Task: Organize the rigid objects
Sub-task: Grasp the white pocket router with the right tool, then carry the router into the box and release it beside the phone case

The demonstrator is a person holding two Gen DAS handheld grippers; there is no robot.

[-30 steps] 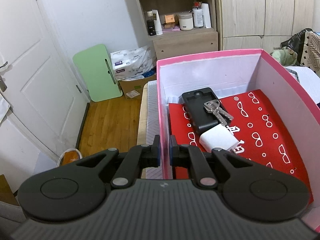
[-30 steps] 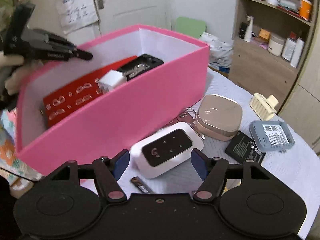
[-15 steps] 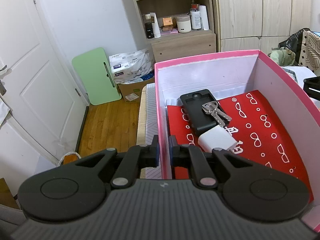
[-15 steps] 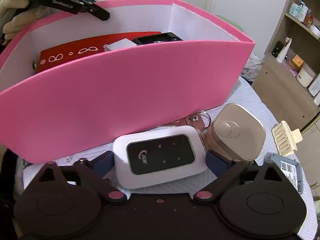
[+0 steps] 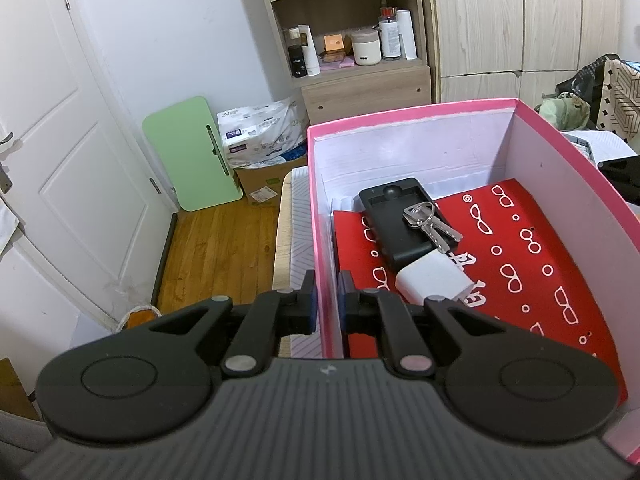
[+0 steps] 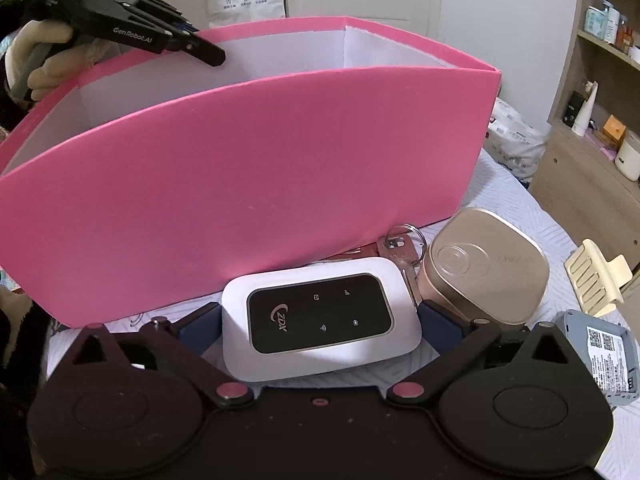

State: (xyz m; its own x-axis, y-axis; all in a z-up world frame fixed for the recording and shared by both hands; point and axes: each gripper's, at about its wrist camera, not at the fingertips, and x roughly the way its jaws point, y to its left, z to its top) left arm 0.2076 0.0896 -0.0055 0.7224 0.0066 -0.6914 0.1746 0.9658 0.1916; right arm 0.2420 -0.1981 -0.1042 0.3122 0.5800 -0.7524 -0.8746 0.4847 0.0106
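White router [image 6: 320,316] between jaws, pink box [image 6: 248,184] behind

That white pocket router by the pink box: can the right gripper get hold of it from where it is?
Probably yes. The right gripper is open with a finger on each side of the white router, nothing between them. The pink box stands just behind it.

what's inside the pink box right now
In the pink box: a red sheet, a black case with keys on top, and a white charger. Anything under the sheet is hidden.
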